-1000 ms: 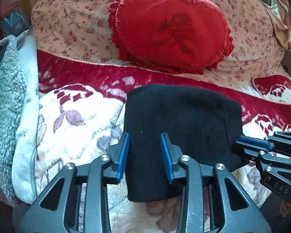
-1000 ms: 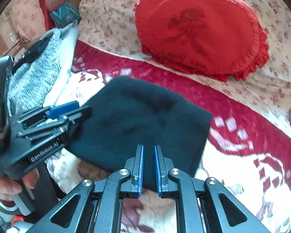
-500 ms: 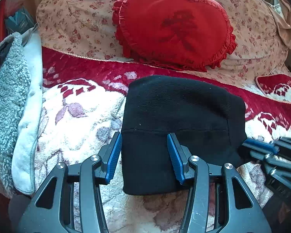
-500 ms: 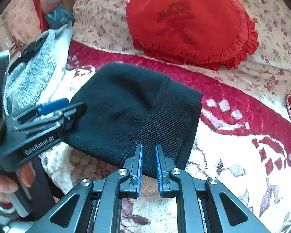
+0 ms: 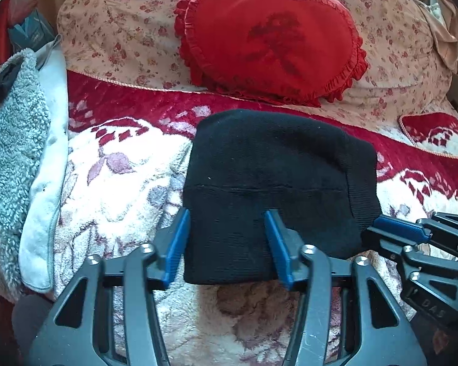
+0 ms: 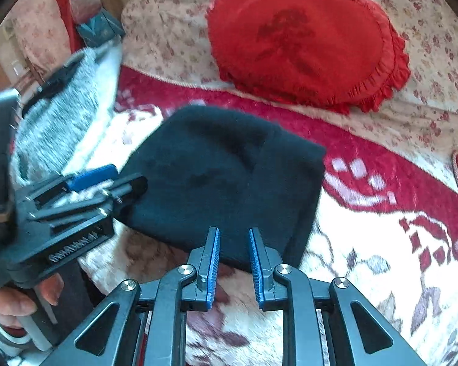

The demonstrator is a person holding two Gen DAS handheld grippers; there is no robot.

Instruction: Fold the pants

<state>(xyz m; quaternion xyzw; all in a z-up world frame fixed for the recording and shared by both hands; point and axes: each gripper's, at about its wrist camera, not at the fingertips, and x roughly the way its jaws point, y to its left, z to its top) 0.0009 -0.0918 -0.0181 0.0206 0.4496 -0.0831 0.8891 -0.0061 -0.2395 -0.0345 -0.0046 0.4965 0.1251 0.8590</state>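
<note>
Black knit pants [image 5: 268, 189] lie folded small on the flowery blanket [image 5: 116, 201]. Both grippers, left [image 5: 229, 244] and right [image 6: 233, 259], hold jaws apart. Folding looks finished; probably just smooth it.

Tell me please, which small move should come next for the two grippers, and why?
Probably draw both grippers back. The black pants already lie as a compact folded bundle on the blanket, and the left gripper and right gripper are open, gripping nothing.

I see folded pants [image 5: 271, 195] flat on blanket [image 5: 122, 189], cushion [image 5: 268, 36] behind them, towel [image 5: 12, 140] to left, my grippers at near edge.
</note>
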